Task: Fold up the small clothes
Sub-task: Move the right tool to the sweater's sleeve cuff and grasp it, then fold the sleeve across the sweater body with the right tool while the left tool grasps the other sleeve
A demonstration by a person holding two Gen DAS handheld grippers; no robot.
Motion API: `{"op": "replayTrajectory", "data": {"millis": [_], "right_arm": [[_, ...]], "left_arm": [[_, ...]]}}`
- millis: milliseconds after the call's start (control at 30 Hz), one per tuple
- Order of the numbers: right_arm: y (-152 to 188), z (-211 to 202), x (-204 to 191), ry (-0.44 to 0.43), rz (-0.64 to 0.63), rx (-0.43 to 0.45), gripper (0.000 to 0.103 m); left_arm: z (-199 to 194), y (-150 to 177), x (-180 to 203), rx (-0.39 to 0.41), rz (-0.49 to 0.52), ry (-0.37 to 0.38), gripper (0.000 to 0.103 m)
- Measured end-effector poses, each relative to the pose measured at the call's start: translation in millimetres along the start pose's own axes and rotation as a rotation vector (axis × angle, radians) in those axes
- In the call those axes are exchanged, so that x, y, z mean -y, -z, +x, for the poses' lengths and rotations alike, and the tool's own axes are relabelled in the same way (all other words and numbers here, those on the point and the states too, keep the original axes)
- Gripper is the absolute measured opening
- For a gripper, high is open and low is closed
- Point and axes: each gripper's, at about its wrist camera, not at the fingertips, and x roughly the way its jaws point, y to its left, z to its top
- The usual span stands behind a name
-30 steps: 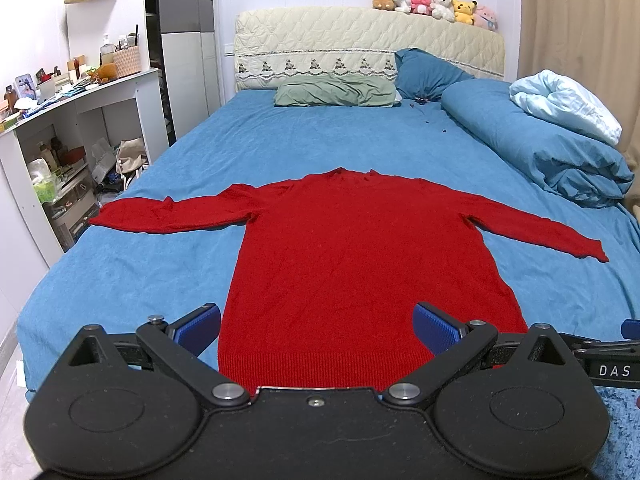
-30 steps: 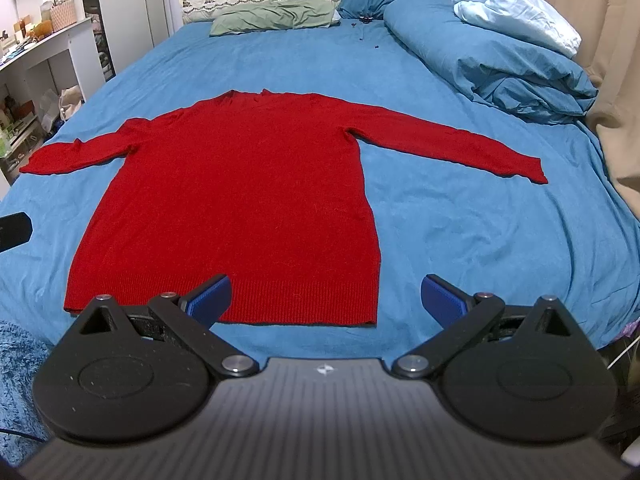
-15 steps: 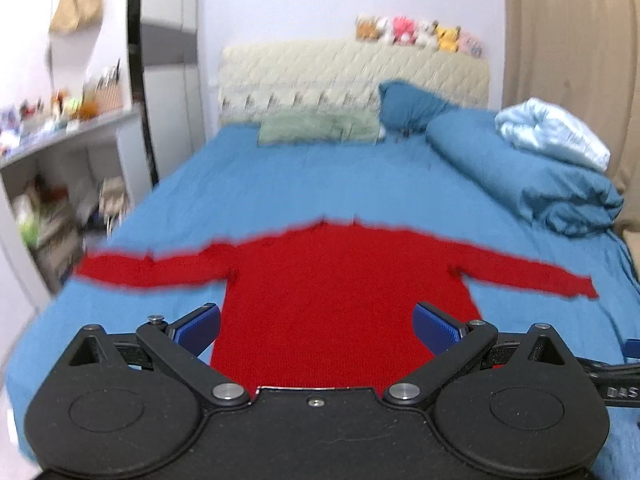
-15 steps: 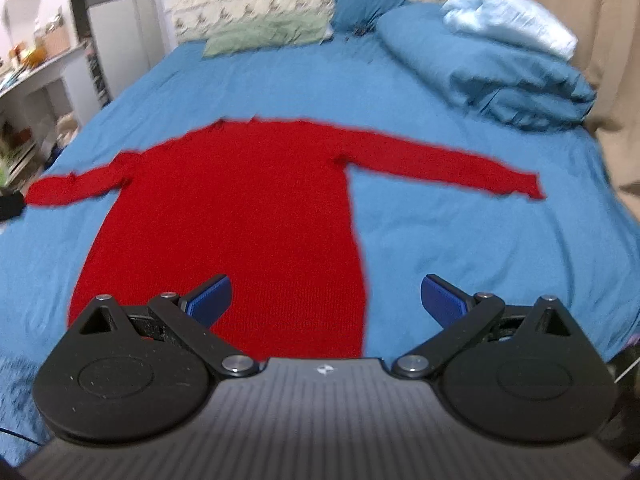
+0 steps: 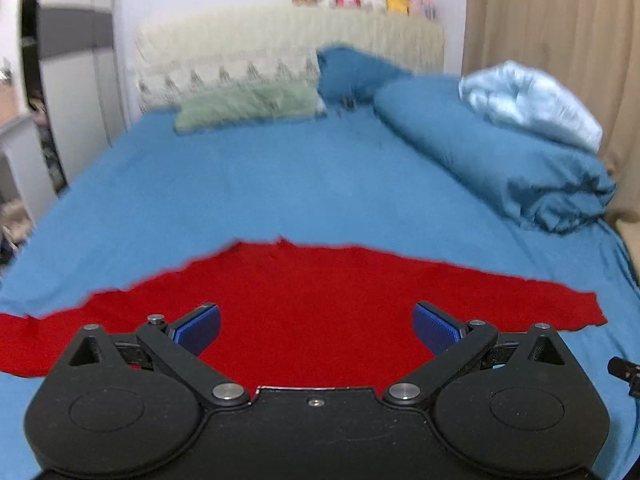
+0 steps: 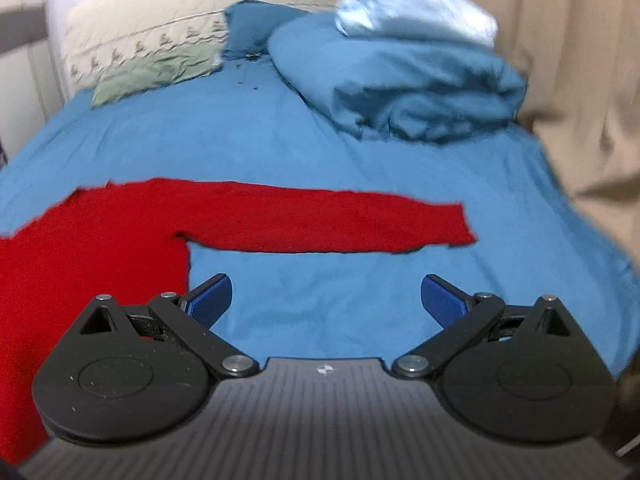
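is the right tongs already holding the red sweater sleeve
No: in the right wrist view the right tongs stand wide open over bare blue sheet, with the red sweater's sleeve lying flat beyond them, untouched.

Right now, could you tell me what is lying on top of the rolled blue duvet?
A crumpled pale blue blanket sits on top of the duvet, toward the headboard end. Whatever lies beneath the blanket or behind the duvet is covered.

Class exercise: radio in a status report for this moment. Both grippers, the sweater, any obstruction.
Left gripper open, over red sweater. Right gripper open, above blue sheet, facing the sleeve. Sweater flat, unfolded. Nothing in the way.
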Motion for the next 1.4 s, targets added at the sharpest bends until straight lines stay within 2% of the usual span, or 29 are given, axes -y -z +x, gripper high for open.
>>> {"op": "replayTrajectory", "data": {"millis": [100,267,433,500,600,733,767,833,867,933,1067,1167,1267,1400], "right_arm": [[4.2,45.4,25.9,0.020,0.107,-0.002,0.103],[12.2,110.5,61.9,0.079,0.224,0.023,0.103],[12.0,167.7,90.8,0.111,0.293,0.041,0.103],[11.8,182.0,96.2,0.114,0.303,0.065,0.099],[8.5,197.0,100.0,0.115,0.292,0.114,0.087],[1.6,208.9,104.0,0.126,0.304,0.142,0.064],[0.0,210.2,105.4,0.124,0.308,0.149,0.052],[-5.2,213.0,107.5,0.124,0.311,0.151,0.037],[-7.8,213.1,107.5,0.115,0.308,0.157,0.030],[-15.0,210.8,104.5,0.100,0.287,0.170,0.023],[-42.5,196.6,88.4,0.037,0.258,0.189,0.020],[-75.5,174.5,55.1,-0.044,0.192,0.229,0.020],[-112.4,149.8,0.1,-0.174,0.116,0.278,0.020],[-146.8,127.1,-105.3,-0.409,0.016,0.300,0.020]], "left_arm": [[53.5,0.6,7.7,-0.052,0.004,0.024,0.103],[126.0,1.4,29.6,-0.098,0.069,-0.008,0.103],[189.9,7.3,42.4,-0.156,0.020,0.018,0.103],[208.8,10.5,46.7,-0.174,0.006,0.011,0.103],[234.5,14.8,55.4,-0.204,-0.007,0.011,0.103],[258.7,21.7,62.6,-0.265,-0.009,0.010,0.103],[260.0,23.3,64.1,-0.260,0.002,0.000,0.103],[260.6,25.7,65.8,-0.249,0.024,-0.010,0.103],[261.0,26.5,66.0,-0.248,0.033,-0.011,0.103],[261.9,26.0,64.4,-0.242,0.046,-0.003,0.103],[259.3,16.2,52.5,-0.281,0.036,0.021,0.103],[238.0,9.1,33.3,-0.228,0.026,0.002,0.103],[213.5,1.4,7.7,-0.214,0.036,-0.008,0.103],[173.0,-1.2,-38.6,-0.171,0.021,-0.008,0.103]]}}
